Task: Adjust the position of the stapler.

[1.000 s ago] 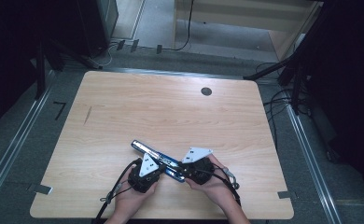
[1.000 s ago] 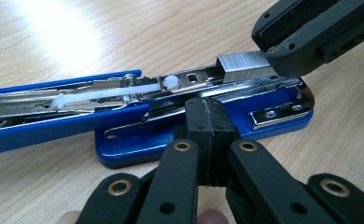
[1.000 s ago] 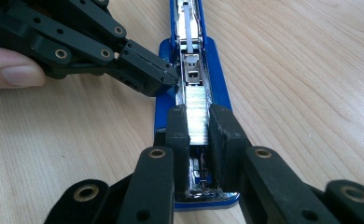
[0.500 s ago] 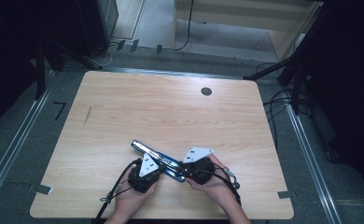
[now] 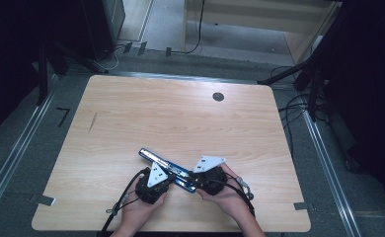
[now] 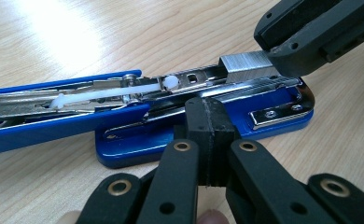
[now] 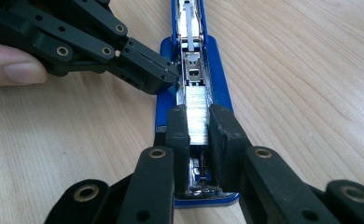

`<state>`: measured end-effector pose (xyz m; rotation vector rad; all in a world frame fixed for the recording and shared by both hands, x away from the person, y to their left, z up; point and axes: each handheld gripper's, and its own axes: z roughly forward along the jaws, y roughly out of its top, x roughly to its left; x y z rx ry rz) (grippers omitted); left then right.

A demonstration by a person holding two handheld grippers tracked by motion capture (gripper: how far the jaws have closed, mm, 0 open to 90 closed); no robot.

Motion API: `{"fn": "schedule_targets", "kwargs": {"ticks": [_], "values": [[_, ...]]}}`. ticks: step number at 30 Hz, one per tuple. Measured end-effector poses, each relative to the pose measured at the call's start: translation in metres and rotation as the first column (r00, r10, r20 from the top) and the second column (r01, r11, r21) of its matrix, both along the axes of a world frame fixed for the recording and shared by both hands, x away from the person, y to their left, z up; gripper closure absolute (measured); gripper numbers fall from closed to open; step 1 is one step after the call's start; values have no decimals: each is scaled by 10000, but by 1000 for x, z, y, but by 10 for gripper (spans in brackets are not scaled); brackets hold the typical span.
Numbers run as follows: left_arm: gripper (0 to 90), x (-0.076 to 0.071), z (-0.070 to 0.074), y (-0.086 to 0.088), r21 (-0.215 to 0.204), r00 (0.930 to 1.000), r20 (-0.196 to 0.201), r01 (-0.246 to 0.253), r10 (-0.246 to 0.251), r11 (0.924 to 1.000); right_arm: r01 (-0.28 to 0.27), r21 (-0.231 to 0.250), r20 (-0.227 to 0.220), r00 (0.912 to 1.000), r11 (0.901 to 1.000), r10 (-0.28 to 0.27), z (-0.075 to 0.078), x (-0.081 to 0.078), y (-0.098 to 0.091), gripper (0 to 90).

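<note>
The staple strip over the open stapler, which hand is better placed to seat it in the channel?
Right. The right gripper already clamps the staple strip over the blue stapler channel; the left gripper is shut, fingers pressed against the stapler's side.

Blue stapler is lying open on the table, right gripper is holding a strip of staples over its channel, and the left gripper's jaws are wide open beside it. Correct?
Not quite: the left gripper is not wide open. The left gripper view shows its jaws shut together, tips against the side of the stapler. The rest stands: the stapler lies open on the table, and the right gripper holds the strip of staples over its channel.
</note>
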<state>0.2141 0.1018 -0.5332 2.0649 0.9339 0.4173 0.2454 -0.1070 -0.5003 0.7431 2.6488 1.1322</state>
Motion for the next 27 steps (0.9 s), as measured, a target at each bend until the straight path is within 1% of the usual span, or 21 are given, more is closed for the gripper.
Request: {"fn": "schedule_targets", "kwargs": {"ticks": [6,27], "values": [[900,0,0,0,-7,10000,-5,0,0,10000,39,-5,53,10000,10000,-39,0,1,-1,795],[900,0,0,0,-4,10000,-1,1,-1,10000,-11,13,-78,10000,10000,11,0,1,-1,791]]}}
